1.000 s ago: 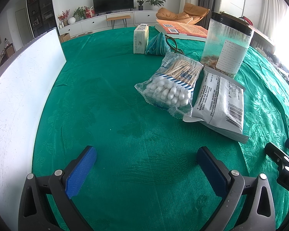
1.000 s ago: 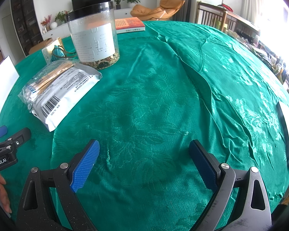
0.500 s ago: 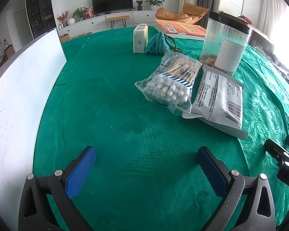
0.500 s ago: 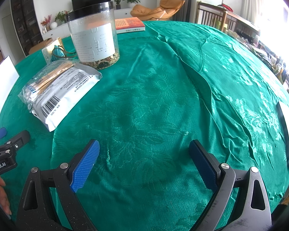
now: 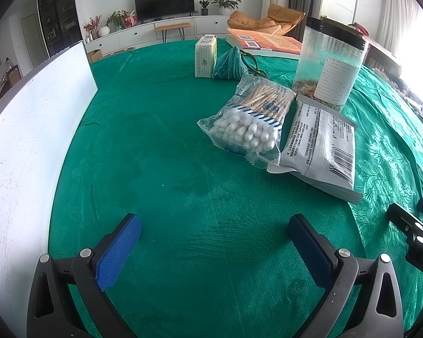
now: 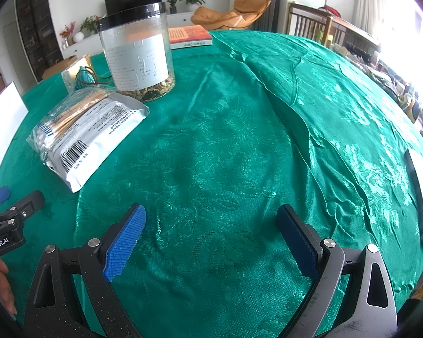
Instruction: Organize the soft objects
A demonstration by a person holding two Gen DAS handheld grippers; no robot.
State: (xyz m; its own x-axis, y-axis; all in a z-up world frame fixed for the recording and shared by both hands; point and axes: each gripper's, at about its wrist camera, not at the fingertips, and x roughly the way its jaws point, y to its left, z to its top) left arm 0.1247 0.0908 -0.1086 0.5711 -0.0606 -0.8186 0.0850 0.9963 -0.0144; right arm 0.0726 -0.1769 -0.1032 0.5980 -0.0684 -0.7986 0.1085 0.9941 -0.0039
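A clear bag of cotton swabs (image 5: 249, 115) (image 6: 56, 119) lies on the green tablecloth (image 5: 155, 155), beside a grey foil pouch (image 5: 320, 143) (image 6: 96, 133) that overlaps its right edge. Farther back stand a small tissue pack (image 5: 205, 56) and a teal woven pouch (image 5: 229, 63) (image 6: 83, 77). My left gripper (image 5: 214, 236) is open, low over bare cloth, well short of the swab bag. My right gripper (image 6: 213, 231) is open too, over wrinkled cloth to the right of the foil pouch, holding nothing.
A tall clear jar with a black lid (image 5: 328, 64) (image 6: 138, 53) stands behind the pouch. An orange book (image 5: 265, 40) (image 6: 190, 36) lies at the far edge. A white board (image 5: 28, 140) rises along the left. A white device (image 6: 420, 191) rests at the right.
The left gripper view has drifted slightly, so the objects sit a touch lower and nearer. The right gripper has not visibly moved. Both stay open.
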